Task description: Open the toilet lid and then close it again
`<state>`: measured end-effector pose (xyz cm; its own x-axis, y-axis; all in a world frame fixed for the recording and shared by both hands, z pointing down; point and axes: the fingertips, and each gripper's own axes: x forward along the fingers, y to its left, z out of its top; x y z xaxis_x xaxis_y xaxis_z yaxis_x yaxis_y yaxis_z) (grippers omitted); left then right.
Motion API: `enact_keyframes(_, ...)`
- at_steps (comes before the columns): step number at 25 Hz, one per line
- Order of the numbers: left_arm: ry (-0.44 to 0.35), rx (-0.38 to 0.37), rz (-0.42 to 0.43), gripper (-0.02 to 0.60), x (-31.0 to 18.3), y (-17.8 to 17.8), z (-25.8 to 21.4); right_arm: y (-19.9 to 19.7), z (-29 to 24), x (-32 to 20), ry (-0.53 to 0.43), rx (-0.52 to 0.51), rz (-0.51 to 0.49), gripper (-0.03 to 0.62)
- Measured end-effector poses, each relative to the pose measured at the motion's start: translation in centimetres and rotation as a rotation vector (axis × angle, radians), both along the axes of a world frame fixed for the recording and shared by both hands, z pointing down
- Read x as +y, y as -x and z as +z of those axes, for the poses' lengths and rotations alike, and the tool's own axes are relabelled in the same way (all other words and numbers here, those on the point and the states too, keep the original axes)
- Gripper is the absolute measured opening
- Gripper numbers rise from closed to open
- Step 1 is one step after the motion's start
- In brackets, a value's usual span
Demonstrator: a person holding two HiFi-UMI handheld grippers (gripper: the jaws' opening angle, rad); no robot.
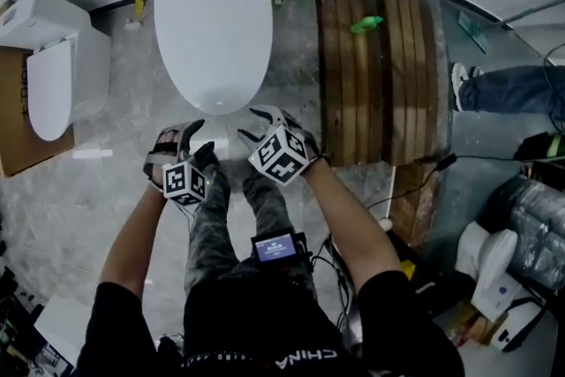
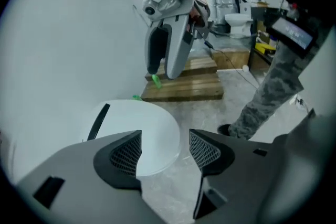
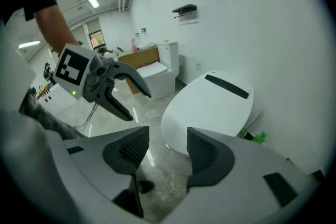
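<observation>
Hovering side by side at six o'clock from the toilet lid [image 1: 212, 22], the left gripper [image 1: 179, 137] and right gripper [image 1: 258, 124] both have their jaws spread apart, gripping nothing. The white lid lies shut, its front edge just ahead of the tips. Wooden planks [image 1: 380, 75] lie on the floor at three o'clock from the lid, and a second toilet [image 1: 53, 75] stands at nine o'clock.
</observation>
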<state>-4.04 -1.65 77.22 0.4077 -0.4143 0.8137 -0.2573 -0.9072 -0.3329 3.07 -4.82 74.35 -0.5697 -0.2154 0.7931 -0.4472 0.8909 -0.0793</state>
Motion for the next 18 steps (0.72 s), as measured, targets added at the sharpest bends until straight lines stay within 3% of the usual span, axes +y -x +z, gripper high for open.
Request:
enact_keyframes(4,-0.087,-0.093,0.063,0.276,-1.9,0.4,7.5,0.3,7.9,0.0,-0.112,0.112,-0.118,0.238)
enact_keyframes(10,-0.193,-0.143,0.085,0.304,-3.8,1.0,17.0,1.2,18.2,-1.1,-0.296,0.223,-0.235,0.269)
enact_keyframes(14,-0.244,-0.189,0.097,0.333,-5.2,1.1,21.2,1.1,23.3,-2.4,-0.474,0.341,-0.335,0.293)
enact_keyframes(18,-0.284,-0.188,0.102,0.341,-6.3,0.9,23.3,1.6,25.3,-3.2,-0.618,0.363,-0.349,0.298)
